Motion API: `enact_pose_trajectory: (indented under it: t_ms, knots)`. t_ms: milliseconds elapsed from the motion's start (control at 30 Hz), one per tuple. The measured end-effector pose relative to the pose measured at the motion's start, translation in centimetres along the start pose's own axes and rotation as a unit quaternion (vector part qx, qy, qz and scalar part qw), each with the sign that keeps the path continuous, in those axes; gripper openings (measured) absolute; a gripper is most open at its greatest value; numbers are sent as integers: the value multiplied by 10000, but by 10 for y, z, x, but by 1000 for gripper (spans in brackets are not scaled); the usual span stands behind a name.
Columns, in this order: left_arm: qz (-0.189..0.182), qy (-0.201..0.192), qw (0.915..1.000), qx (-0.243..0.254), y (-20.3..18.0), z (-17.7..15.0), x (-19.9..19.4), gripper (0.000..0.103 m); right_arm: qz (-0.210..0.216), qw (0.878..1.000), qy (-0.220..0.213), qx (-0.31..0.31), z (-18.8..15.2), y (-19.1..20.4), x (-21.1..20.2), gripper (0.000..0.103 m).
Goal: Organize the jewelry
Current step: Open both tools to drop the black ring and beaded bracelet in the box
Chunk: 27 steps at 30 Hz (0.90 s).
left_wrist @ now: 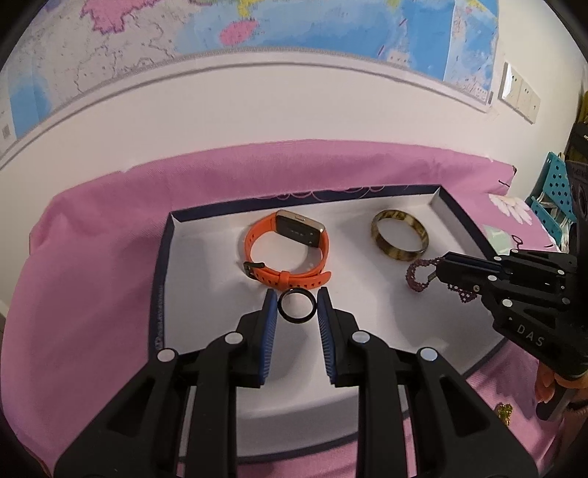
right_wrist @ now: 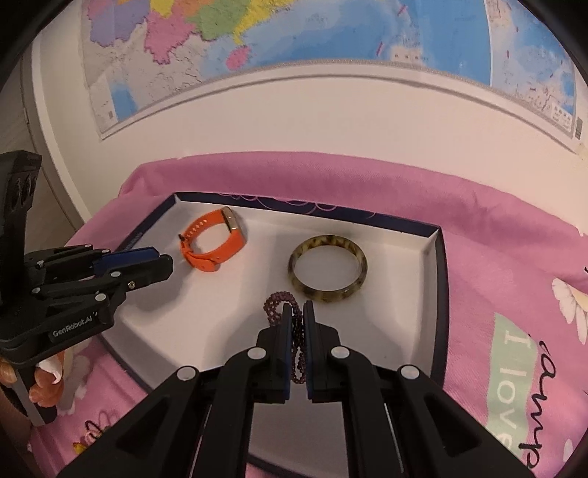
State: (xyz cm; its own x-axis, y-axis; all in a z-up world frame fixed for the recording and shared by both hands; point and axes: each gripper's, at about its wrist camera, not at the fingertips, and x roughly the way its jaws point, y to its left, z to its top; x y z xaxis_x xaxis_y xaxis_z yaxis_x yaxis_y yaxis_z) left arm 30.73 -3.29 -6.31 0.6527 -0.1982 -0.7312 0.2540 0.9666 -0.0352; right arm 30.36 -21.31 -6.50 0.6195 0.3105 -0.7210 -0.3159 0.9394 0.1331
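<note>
A big wall map (left_wrist: 257, 33) is hanging across the far wall, w/ a pink cloth (left_wrist: 92, 257) spreading over the surface below it. Sitting on that cloth: a shallow tray (left_wrist: 163, 264), dark blue rim, white inside, taking up the middle of both views.

Inside the tray, an orange smartwatch (left_wrist: 286, 250) is lying strap-looped at the far left. To its right, well apart, a mottled brown-yellow bangle (left_wrist: 400, 235) is lying flat near the far right corner.

The left gripper (left_wrist: 297, 305) is hovering over the near-middle of the tray, just this side of the watch, fingers clamped on a small black ring (left_wrist: 297, 306). The ring is standing between the blue pads (left_wrist: 270, 316), touching both, held off the tray floor as far as I can tell.

The right gripper (right_wrist: 298, 320) is coming in on the right side, pads nearly together, pinching a dark purple beaded bracelet (right_wrist: 279, 307). Part of the beads is looping out past the tips, the rest running back btwn the pads. It's hanging just near-side of the bangle, not touching it.

At the frame edges a person's hand (right_wrist: 47, 378) is gripping the left tool's handle.
</note>
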Motion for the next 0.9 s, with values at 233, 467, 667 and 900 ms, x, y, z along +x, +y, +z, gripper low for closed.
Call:
enact_pose_trajectory:
  t_ms: [233, 467, 667, 900]
  knots:
    - [14, 185, 9998, -64, 4, 3, 16, 23, -74, 9999, 113, 46, 1, 0, 7, 5]
    - [27, 337, 9994, -111, 8, 0, 24, 25, -115, 9997, 98, 204, -2, -6, 7, 10]
    - [4, 180, 9997, -136, 6, 1, 16, 37, -126, 9995, -63, 272, -2, -7, -3, 22]
    - [-30, -130, 9998, -117, 3, 5, -11, 50, -62, 9991, -280, 321, -6, -6, -23, 30]
